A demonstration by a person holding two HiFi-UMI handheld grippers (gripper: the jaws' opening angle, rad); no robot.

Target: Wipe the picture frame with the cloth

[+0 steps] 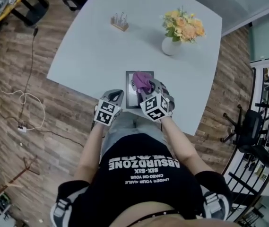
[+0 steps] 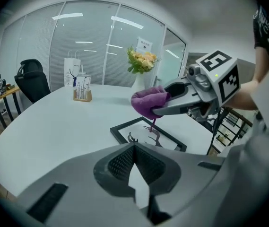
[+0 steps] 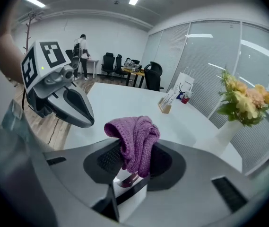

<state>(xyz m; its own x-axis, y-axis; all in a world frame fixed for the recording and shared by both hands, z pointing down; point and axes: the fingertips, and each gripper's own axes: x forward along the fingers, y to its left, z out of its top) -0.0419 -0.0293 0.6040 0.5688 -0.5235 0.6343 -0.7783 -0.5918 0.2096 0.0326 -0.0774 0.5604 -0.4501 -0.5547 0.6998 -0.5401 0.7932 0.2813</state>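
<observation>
A black picture frame (image 1: 135, 98) with a white print lies flat near the table's front edge. My right gripper (image 1: 146, 87) hovers over the frame (image 2: 146, 134), shut on a bunched purple cloth (image 1: 142, 81). In the right gripper view the cloth (image 3: 135, 143) droops over the closed jaws and hides most of what lies below. In the left gripper view the cloth (image 2: 148, 103) hangs a little above the print. My left gripper (image 1: 116, 95) sits just left of the frame, shut and holding nothing. Its tips (image 2: 135, 150) point toward the frame's near corner.
A white vase of orange and yellow flowers (image 1: 181, 30) stands at the back right of the white table (image 1: 91, 56). A small wooden holder (image 1: 120, 21) stands at the back. Cables lie on the wooden floor at the left, and a black chair (image 1: 250, 126) stands at the right.
</observation>
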